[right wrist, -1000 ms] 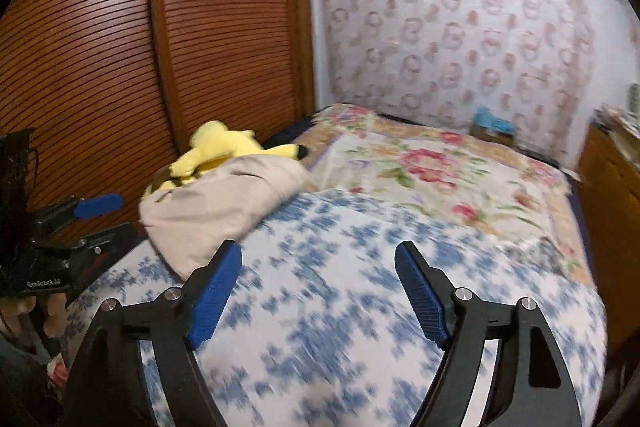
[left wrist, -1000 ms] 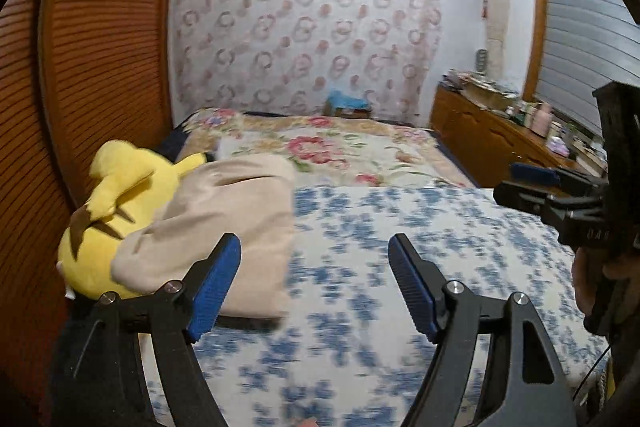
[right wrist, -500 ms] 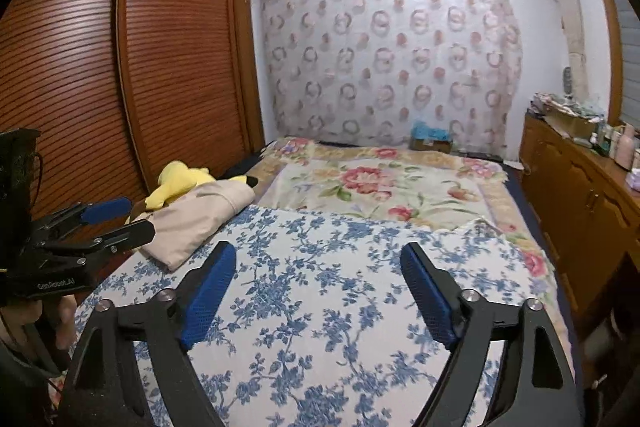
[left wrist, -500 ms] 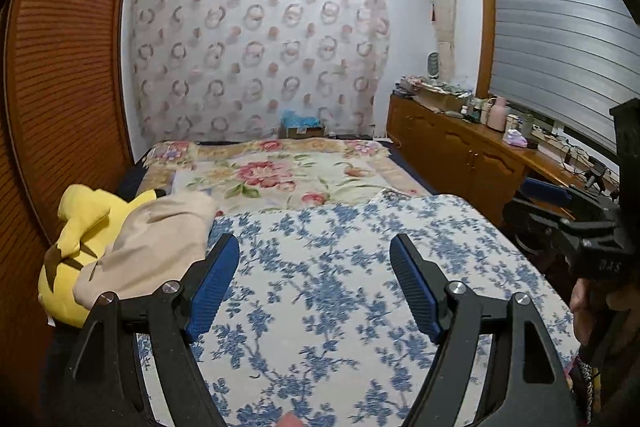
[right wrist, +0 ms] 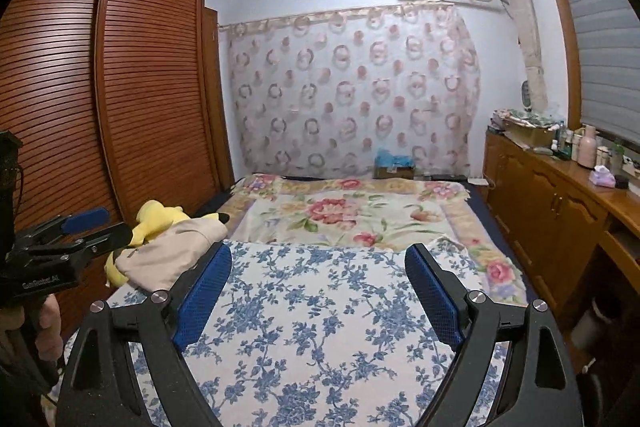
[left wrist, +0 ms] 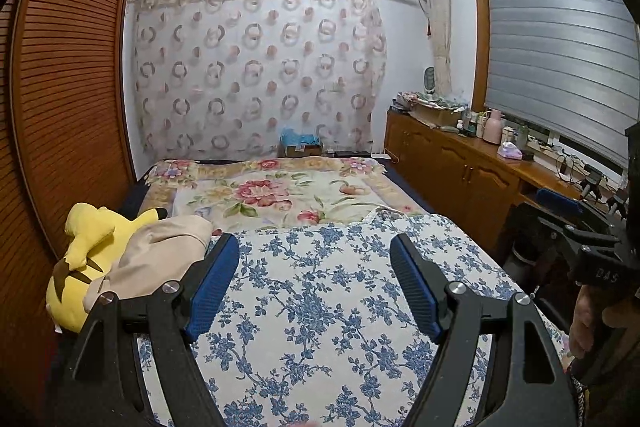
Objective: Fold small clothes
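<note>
A folded beige garment (left wrist: 160,255) lies at the left edge of the bed, leaning on a yellow plush toy (left wrist: 88,251). My left gripper (left wrist: 315,243) hovers open above the blue-flowered sheet (left wrist: 320,327), to the right of the garment, with nothing between its fingers. In the right wrist view the garment (right wrist: 172,251) sits just left of my right gripper (right wrist: 319,250), whose jaws stand wide and empty over the same sheet. Each gripper shows in the other's view: the left gripper (right wrist: 104,225) at far left and the right gripper (left wrist: 552,213) at far right, each held by a hand.
A rose-patterned blanket (left wrist: 280,195) covers the far half of the bed. A slatted wooden wardrobe (right wrist: 120,87) runs along the left side. A low wooden cabinet (right wrist: 560,211) with bottles and clutter on top lines the right wall under a window blind.
Both grippers have pulled back and tilted up, so the garment and plush now look smaller and farther left. The right jaws have widened a little. Nothing was picked up.
</note>
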`<action>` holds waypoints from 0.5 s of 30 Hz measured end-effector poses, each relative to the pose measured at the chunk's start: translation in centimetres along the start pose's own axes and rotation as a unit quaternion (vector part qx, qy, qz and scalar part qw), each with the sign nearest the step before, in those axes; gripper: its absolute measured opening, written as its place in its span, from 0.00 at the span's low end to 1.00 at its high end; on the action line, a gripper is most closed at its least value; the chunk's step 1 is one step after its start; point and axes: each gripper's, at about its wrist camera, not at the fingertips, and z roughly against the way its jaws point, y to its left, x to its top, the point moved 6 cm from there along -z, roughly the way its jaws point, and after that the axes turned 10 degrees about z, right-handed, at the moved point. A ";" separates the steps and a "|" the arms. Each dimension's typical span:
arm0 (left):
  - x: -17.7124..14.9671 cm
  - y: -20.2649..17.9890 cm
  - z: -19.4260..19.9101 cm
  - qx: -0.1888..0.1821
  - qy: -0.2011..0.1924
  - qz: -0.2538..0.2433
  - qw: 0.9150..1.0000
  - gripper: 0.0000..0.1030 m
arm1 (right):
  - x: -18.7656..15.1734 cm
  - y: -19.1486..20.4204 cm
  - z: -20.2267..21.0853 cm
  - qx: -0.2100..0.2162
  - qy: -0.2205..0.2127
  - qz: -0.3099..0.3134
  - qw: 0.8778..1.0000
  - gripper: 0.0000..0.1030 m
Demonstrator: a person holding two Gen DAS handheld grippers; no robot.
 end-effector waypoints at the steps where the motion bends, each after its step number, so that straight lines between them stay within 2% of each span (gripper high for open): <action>1: 0.0 0.0 -0.1 0.001 0.000 0.001 1.000 0.76 | -0.1 0.2 0.0 -0.002 0.000 0.000 1.000 0.87; 15: -0.2 -0.2 0.2 0.002 -0.001 0.001 1.000 0.76 | -0.6 -0.1 0.6 -0.002 -0.002 -0.011 1.000 0.87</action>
